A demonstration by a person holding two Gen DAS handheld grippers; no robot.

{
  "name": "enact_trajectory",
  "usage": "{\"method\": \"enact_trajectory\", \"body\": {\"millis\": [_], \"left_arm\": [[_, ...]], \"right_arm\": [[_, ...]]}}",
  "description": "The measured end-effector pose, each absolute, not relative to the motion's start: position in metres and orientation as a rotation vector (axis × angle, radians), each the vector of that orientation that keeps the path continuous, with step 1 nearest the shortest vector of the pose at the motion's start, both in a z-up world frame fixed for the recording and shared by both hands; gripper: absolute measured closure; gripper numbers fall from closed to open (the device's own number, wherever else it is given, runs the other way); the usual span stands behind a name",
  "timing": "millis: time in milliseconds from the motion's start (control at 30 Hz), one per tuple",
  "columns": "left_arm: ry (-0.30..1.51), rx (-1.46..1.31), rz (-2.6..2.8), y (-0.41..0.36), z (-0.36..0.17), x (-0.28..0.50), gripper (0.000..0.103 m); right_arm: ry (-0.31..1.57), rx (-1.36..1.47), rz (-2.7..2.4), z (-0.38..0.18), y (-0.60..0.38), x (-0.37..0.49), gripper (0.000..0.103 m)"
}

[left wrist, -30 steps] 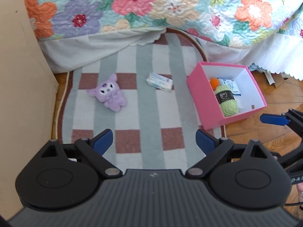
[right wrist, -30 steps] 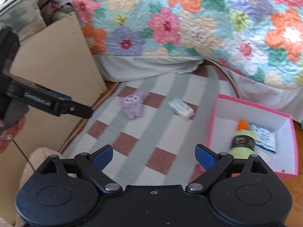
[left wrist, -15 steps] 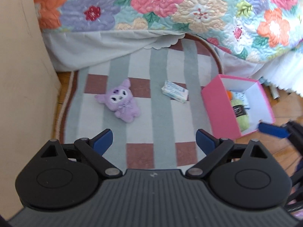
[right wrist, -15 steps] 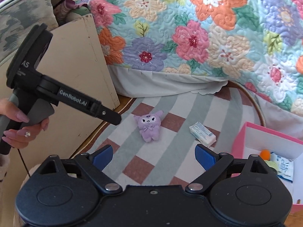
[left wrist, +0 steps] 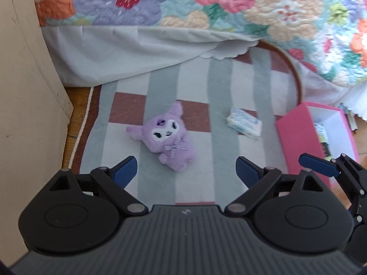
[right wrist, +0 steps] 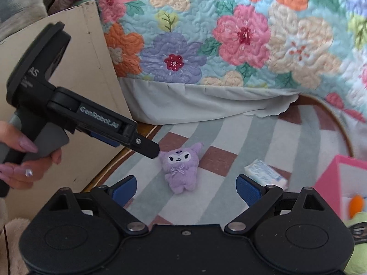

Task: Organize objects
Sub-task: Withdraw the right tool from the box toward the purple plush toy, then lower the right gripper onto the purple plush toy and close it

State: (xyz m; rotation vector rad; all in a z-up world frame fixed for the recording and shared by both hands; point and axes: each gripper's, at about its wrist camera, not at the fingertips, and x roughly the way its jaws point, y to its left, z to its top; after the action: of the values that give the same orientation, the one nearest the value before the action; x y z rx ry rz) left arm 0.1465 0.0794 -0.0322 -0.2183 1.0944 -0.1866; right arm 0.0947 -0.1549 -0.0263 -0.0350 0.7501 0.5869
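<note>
We're lining up on the plush (left wrist: 168,141): it lies face up on the rug (left wrist: 220,87), centre-left, nothing touching it. The left gripper (left wrist: 185,168) has its fingers spread wide with nothing between them, and the plush sits just beyond the gap, slightly left of centre. Best move as we judge it: drop straight onto the body, straddle the torso rather than an ear or foot, close slowly; it's soft and will squash, so take a deep bite. The right gripper (right wrist: 185,186) is also spread and empty, aimed at the same toy, so only one should commit or the fingers will clash; in the right wrist view the left one's tip already sits just beside the plush's ear. The tissue pack (left wrist: 244,126) lies to the right of the plush, well apart. The pink box (left wrist: 298,142) is further right at the rug's edge, partly filled, likely the drop spot. The bed skirt (left wrist: 142,52) on the far side and the panel (left wrist: 27,91) on the left limit the approach.
</note>
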Motion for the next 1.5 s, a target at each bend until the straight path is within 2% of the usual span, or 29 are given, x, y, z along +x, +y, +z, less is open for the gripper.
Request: {"method": "enact_trajectory", "body": {"millis": [400, 467, 700, 967, 1233, 1300, 1367, 1433, 1500], "left_arm": [[1.118, -0.277, -0.184, 0.086, -0.079, 0.183, 0.012], [1.105, -0.268, -0.180, 0.084, -0.084, 0.190, 0.014], [1.093, -0.295, -0.158, 0.087, -0.112, 0.213, 0.033], [1.041, -0.334, -0.128, 0.100, -0.128, 0.214, 0.035], [1.002, -0.425, -0.105, 0.110, -0.143, 0.213, 0.035], [0.998, -0.427, -0.101, 0.110, -0.143, 0.213, 0.035], [0.992, -0.427, -0.096, 0.110, -0.144, 0.213, 0.035], [0.987, -0.428, -0.092, 0.110, -0.145, 0.212, 0.034], [0.985, -0.432, -0.093, 0.111, -0.146, 0.212, 0.035]], "right_arm": [[0.755, -0.003, 0.669, -0.090, -0.133, 0.134, 0.008], [0.752, -0.001, 0.692, -0.096, -0.127, 0.140, 0.008], [0.765, 0.020, 0.716, -0.123, -0.113, 0.158, 0.011], [0.812, 0.040, 0.715, -0.151, -0.106, 0.167, 0.015], [0.785, 0.035, 0.651, -0.167, -0.091, 0.171, 0.028], [0.776, 0.003, 0.640, -0.167, -0.087, 0.171, 0.037], [0.775, -0.008, 0.633, -0.166, -0.086, 0.172, 0.040], [0.776, -0.003, 0.639, -0.165, -0.086, 0.171, 0.051], [0.780, -0.009, 0.634, -0.164, -0.086, 0.167, 0.057]]}}
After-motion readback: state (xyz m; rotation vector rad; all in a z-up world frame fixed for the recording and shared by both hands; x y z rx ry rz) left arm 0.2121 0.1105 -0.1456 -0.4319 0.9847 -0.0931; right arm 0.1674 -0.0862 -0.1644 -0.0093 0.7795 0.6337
